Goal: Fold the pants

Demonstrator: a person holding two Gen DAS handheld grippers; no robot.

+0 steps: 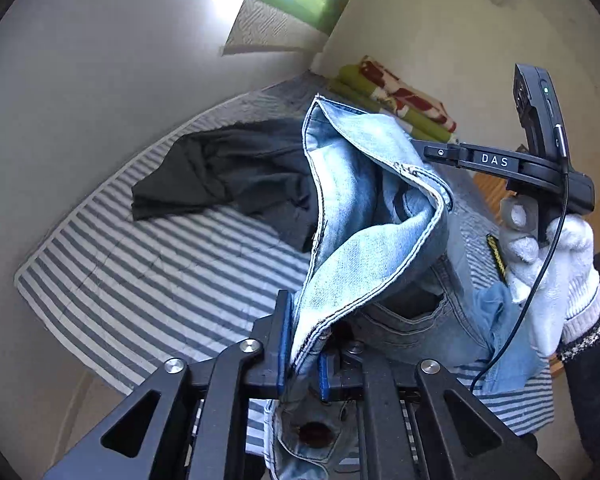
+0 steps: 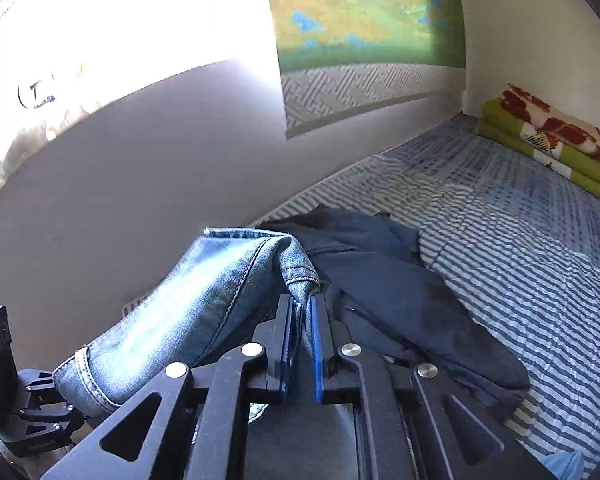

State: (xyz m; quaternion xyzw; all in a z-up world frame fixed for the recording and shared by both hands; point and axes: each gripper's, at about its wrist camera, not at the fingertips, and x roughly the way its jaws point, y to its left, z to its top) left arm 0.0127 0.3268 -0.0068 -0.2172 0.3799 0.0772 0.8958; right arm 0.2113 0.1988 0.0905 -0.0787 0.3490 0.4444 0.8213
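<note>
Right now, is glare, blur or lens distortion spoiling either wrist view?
Right wrist view: the window is blown out white at upper left, and the fisheye bends the striped bed. Left wrist view: only a small glare patch at top; the jeans in the left gripper stay sharp; dark vignette fills the corners.

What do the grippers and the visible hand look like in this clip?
Both grippers are matte black with angular linkage arms, silver round pivot bolts and blue finger pads. The left view shows the right gripper from the side: white "DAS" lettering, a thin black cable and a green indicator light. The hand wears a white knit glove with a speckled cuff and dark sleeve.
</note>
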